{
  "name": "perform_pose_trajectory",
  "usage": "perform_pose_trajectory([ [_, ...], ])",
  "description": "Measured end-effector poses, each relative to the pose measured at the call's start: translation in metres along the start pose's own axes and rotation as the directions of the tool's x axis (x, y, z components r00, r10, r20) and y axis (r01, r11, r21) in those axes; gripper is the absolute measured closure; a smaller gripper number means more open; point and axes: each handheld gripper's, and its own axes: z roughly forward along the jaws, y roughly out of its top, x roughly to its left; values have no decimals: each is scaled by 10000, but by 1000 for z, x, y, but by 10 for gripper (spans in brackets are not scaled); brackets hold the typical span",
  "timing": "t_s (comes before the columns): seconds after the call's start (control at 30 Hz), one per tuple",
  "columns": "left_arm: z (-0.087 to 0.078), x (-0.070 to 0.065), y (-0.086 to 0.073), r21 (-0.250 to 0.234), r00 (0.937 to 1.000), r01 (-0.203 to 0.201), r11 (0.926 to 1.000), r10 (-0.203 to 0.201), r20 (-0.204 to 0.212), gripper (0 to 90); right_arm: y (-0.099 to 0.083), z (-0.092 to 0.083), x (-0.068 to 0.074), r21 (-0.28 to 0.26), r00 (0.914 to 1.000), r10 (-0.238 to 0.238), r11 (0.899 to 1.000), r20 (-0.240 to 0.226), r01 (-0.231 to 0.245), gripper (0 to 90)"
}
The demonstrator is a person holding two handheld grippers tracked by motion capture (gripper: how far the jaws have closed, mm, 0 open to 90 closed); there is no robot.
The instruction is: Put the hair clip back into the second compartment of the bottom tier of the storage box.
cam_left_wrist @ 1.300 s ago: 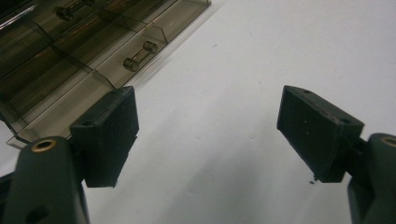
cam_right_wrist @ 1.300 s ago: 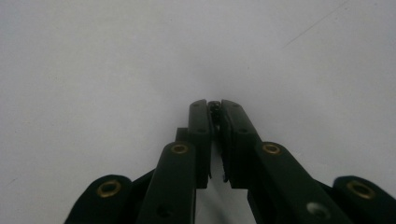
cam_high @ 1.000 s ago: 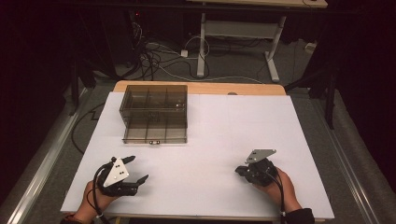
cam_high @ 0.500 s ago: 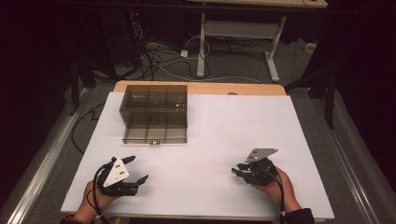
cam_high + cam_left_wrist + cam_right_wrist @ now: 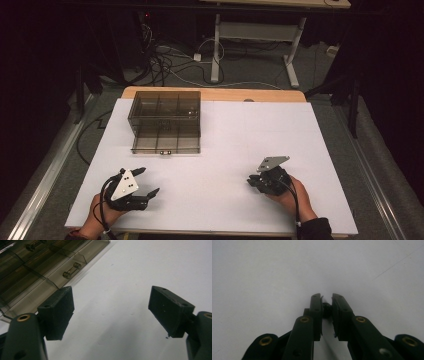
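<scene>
A smoky clear compartment box [image 5: 165,120] stands at the table's back left, its lid folded open toward me. In the left gripper view the box [image 5: 30,272] is at the upper left, with small metal barbell-shaped parts [image 5: 71,270] in its cells. My left gripper [image 5: 147,181] rests near the front left edge, open with nothing between its jaws [image 5: 111,302]. My right gripper [image 5: 252,181] lies at the front right, low over the white table. Its jaws [image 5: 327,296] are nearly together, pinching a small dark piece [image 5: 326,308].
The white table top [image 5: 225,145] spreads between box and grippers. A wooden edge [image 5: 250,95] shows at the back. Beyond the table are cables [image 5: 165,55] on the floor and a desk frame [image 5: 250,35].
My right gripper has edged a little to the left over the table. The left gripper and the box stay where they were.
</scene>
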Motion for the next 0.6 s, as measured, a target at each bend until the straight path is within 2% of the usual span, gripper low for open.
perform_pose_trajectory([
  [0.13,0,0,0,-5,10000,-19,10000,19,-6,197,1,-3,3,-71,9998,-155,9999,111,156,799],
  [0.37,-1,0,0,-62,10000,16,10000,-16,-31,197,7,-16,8,-788,9993,-139,9968,340,165,799],
  [0.5,-2,0,1,-107,10000,0,9999,-1,-47,197,9,-19,9,-1031,9993,11,9947,376,28,799],
  [0.6,-2,0,1,-138,10000,17,9999,-18,-53,197,12,-21,9,-1197,9988,-66,9927,483,123,799],
])
